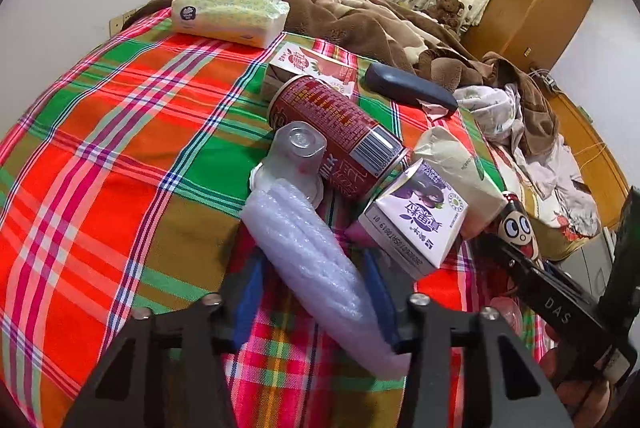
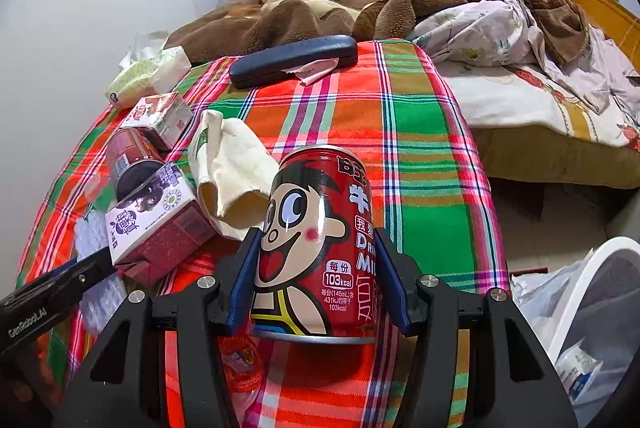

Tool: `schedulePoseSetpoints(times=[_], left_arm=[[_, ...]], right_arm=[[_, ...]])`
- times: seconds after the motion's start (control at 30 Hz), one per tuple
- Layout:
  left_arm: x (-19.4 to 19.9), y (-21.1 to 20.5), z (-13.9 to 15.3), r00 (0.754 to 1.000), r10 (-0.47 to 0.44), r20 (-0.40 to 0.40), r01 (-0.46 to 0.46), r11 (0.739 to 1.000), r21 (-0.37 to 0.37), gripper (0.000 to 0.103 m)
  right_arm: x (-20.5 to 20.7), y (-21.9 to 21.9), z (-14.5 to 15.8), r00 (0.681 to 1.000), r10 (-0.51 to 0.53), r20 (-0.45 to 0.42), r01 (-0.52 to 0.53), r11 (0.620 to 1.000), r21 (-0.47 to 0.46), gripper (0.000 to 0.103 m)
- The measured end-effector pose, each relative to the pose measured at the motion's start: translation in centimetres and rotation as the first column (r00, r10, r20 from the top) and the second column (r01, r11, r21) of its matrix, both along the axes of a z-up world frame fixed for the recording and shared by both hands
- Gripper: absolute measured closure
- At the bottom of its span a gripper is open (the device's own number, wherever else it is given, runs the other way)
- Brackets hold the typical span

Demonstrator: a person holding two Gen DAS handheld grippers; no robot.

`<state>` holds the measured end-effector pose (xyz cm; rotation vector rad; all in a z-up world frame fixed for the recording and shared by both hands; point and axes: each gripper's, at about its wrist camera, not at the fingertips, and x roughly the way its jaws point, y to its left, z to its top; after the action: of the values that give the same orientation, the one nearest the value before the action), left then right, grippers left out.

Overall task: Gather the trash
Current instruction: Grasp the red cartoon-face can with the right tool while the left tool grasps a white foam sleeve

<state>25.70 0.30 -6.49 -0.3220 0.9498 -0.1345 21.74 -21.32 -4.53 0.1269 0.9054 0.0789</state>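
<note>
Scene recorded on a bed covered by a red, green and orange plaid cloth (image 2: pixel 424 131). The right gripper (image 2: pixel 316 268) is seen clamped on an upright red milk-drink can printed with a cartoon face (image 2: pixel 316 244); both blue pads are pressed against the can's sides, near the cloth's front edge. Off the cloth's front right corner, a white bin lined with a clear plastic bag (image 2: pixel 592 292) is seen on the floor. The left gripper (image 1: pixel 316 292) is closed around a roll of translucent white bubble wrap (image 1: pixel 316 260), which lies slanted between the 2 blue pads; the right pad touches the roll, but contact at the left pad cannot be told. Beyond the roll, a clear plastic cup (image 1: pixel 296 155) lies tipped on its side, touching a second red can lying on its side (image 1: pixel 340 131). Just beside that can, a small purple and white drink carton (image 1: pixel 416 216) is tilted, and a crumpled cream paper bag (image 1: pixel 456 167) rests against it. A red and white carton (image 1: pixel 312 67) sits behind the lying can. Toward the cloth's far edge, a dark blue spectacle case (image 2: pixel 292 59) is noted with a pink scrap under it, and a yellow-green soft pack of tissues (image 1: pixel 228 15) occupies the far left corner.
</note>
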Motion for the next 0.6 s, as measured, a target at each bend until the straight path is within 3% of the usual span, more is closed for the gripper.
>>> schedulePoseSetpoints(times=[0.17,0.6], left_arm=[[-0.8,0.1,0.2,1.000,-0.007,0.007,0.007,1.000,-0.010,0.071],[-5.1,-1.5,2.7,0.993,-0.079,0.087,0.073,0.995,0.068,0.071]], right_arm=[[-0.8,-0.2,0.2,1.000,-0.002,0.018,0.002,1.000,0.004,0.048],[-4.2,-1.1,1.0,0.998,-0.018,0.061,0.015,0.999,0.049,0.048]])
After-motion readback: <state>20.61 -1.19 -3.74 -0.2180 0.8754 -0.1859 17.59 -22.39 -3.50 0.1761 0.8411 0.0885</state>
